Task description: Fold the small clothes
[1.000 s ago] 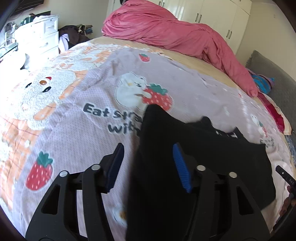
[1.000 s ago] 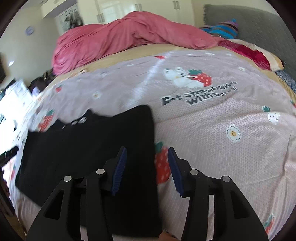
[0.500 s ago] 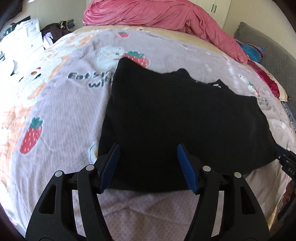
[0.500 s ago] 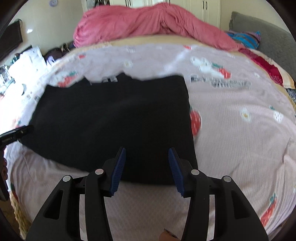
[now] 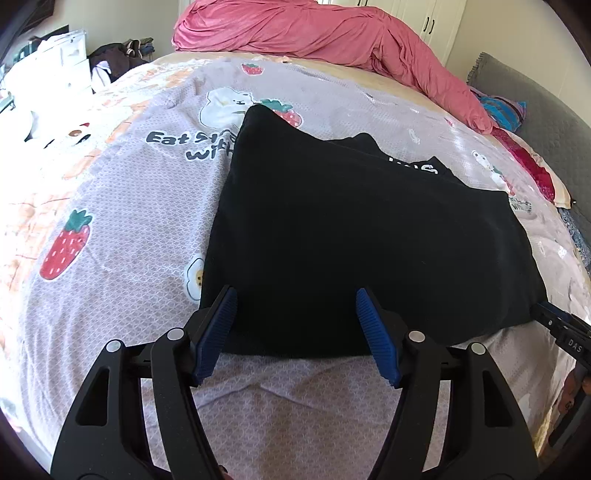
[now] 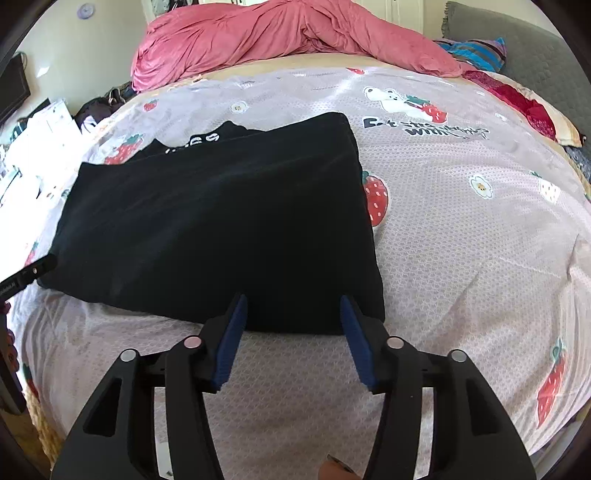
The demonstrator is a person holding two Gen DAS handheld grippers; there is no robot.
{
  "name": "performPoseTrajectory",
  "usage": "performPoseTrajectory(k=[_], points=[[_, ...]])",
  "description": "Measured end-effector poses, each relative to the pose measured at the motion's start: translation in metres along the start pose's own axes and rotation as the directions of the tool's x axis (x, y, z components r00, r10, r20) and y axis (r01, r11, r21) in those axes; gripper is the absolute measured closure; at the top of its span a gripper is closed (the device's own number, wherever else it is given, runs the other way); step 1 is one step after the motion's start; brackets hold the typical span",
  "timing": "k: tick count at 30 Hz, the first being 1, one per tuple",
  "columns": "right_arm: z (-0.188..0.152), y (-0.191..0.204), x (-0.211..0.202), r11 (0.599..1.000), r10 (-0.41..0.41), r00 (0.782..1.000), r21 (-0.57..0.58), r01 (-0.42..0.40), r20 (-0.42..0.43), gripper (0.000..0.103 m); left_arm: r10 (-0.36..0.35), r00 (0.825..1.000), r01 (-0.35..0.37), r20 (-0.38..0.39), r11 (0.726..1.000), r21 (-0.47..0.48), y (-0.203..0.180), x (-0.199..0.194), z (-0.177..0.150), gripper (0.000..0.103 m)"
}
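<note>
Left gripper [image 5: 295, 321] jaws part-open over near-left hem of folded black garment [image 5: 351, 229] flat on strawberry-print bed cover [image 5: 122, 206], nothing gripped; right gripper [image 6: 293, 325] jaws opening over near-right hem, pads clear of cloth.

matt black cloth garment [image 5: 362, 236]

bed [image 5: 122, 229], black garment [image 5: 351, 236] (folded), pink duvet [image 5: 332, 33]
</note>
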State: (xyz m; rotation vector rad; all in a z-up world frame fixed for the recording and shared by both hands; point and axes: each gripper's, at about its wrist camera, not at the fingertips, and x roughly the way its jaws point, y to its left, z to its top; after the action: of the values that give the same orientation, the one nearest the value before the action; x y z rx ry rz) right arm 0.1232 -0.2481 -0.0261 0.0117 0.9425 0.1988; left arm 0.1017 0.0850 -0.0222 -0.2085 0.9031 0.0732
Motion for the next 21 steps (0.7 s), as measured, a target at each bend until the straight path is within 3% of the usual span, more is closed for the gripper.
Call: performPoseTrajectory(k=[4,11,16,21], points=[[-0.002,-0.001,-0.009,1.000,-0.006,1.000,0.010,0.006,0.023,0.034,-0.008,1.000,0.008,0.002,1.000,-0.013,0.001,-0.006,0.000,0.039],[-0.002,-0.013,-0.023,0.998,0.002,0.999,0.069,-0.005,0.051,0.022,-0.010,1.000,0.010,-0.004,1.000,-0.028,0.001,-0.011,-0.003,0.031],[-0.002,-0.019,-0.035,0.995,0.002,0.996,0.096,-0.011,0.087,0.006,-0.018,1.000,0.018,-0.006,0.999,-0.034,0.000,-0.015,-0.005,0.022],[-0.002,-0.021,-0.043,0.993,0.011,0.993,0.112,-0.024,0.114,0.005,-0.014,1.000,0.014,-0.010,0.999,-0.030,-0.003,-0.019,-0.006,0.009]])
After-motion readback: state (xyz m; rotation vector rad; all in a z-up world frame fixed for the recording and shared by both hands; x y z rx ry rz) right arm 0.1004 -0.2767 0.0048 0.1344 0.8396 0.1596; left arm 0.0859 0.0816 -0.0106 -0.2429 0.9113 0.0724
